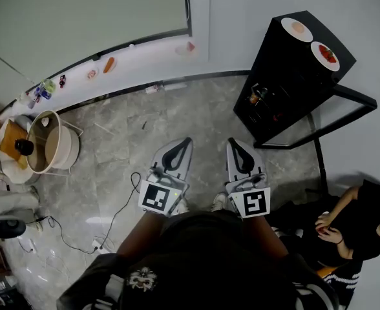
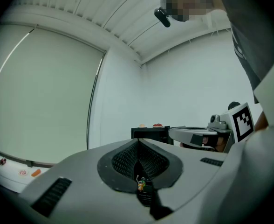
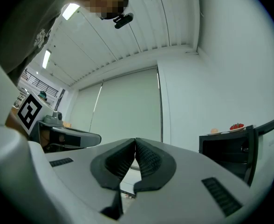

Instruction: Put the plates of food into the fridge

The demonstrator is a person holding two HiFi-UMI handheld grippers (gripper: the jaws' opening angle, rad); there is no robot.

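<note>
Left gripper (image 1: pixel 189 141) and right gripper (image 1: pixel 232 142) are held close to the body, jaws pressed together on nothing. Well apart from them, a red-food plate (image 1: pixel 325 55) and a pale-food plate (image 1: pixel 297 29) are seen on top of the fridge (image 1: pixel 284 76), whose door (image 1: pixel 345 105) is open. Jaws should be opened before a rim is approached, and each plate kept level.

At the upper right we see a black fridge (image 1: pixel 287 76) with a plate of pale food (image 1: pixel 297 29) and a plate of red food (image 1: pixel 325 55) on its top. The grey floor (image 1: pixel 125 147) carries a black cable (image 1: pixel 112 221) at lower left and a round tub (image 1: pixel 51 141) at far left.
</note>
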